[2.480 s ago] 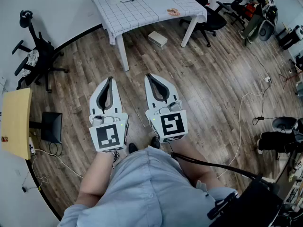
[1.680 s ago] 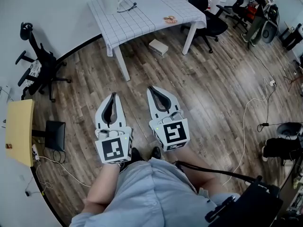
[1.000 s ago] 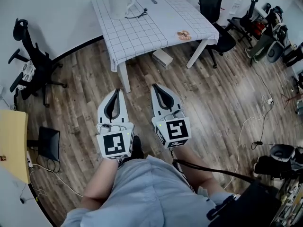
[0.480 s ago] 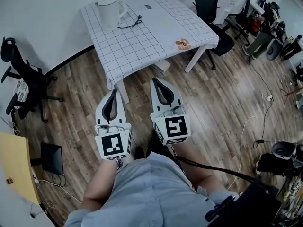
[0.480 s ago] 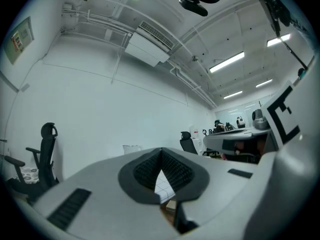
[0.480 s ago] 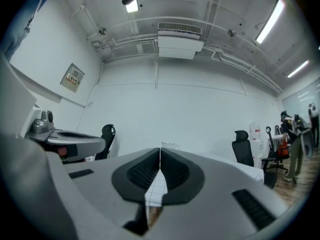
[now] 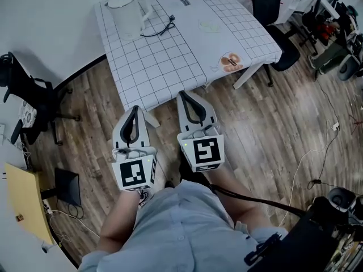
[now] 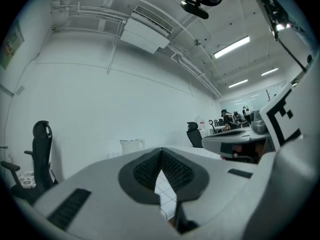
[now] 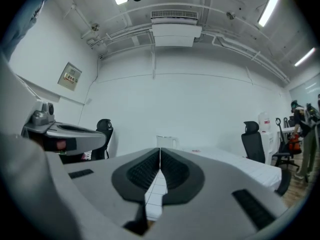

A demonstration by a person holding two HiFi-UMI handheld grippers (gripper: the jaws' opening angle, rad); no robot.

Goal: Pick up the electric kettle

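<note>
Standing at the far left corner of the checked table [image 7: 170, 61], the white electric kettle [image 7: 126, 16] is untouched. The left gripper [image 7: 135, 107] and right gripper [image 7: 182, 93], both closed and empty, hover at its near edge.

a grid-clothed table [image 7: 164, 67] stands on wood floor [image 7: 266, 129], a black office chair [image 7: 25, 92] left of it

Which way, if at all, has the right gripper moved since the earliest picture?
Yes. The right gripper has advanced toward the checked table: earlier its tip was well short of it, now it reaches the near edge.
</note>
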